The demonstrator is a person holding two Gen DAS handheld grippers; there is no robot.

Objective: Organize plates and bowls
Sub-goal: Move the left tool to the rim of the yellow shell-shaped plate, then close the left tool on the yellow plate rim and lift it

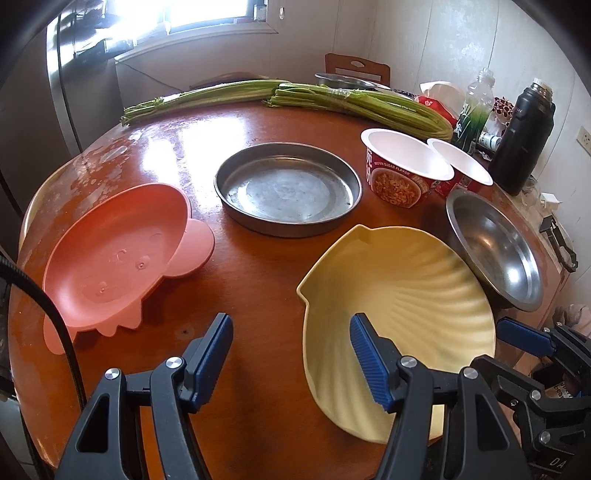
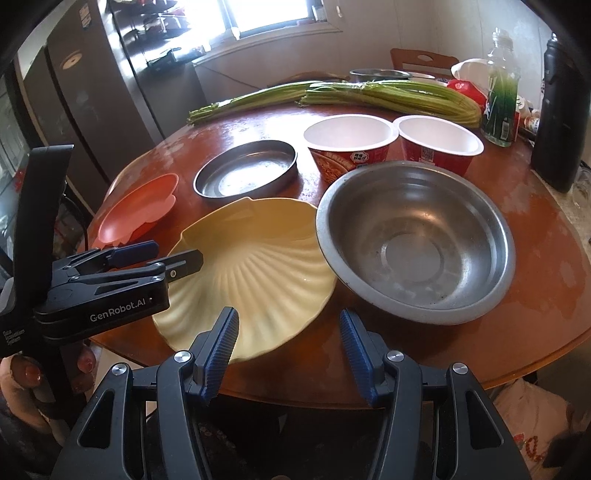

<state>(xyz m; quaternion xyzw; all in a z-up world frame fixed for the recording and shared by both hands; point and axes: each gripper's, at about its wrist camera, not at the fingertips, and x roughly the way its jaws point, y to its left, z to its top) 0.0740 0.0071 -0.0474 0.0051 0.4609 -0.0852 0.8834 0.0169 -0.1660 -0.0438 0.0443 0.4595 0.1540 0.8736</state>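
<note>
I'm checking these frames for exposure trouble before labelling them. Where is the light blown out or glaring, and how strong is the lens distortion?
Left wrist view: the window is blown out white, and glare streaks the table beside the flat metal pan. Right wrist view: the window is clipped too; the steel bowl shows soft highlights. Both views bend straight edges and vignette black at the corners.
</note>
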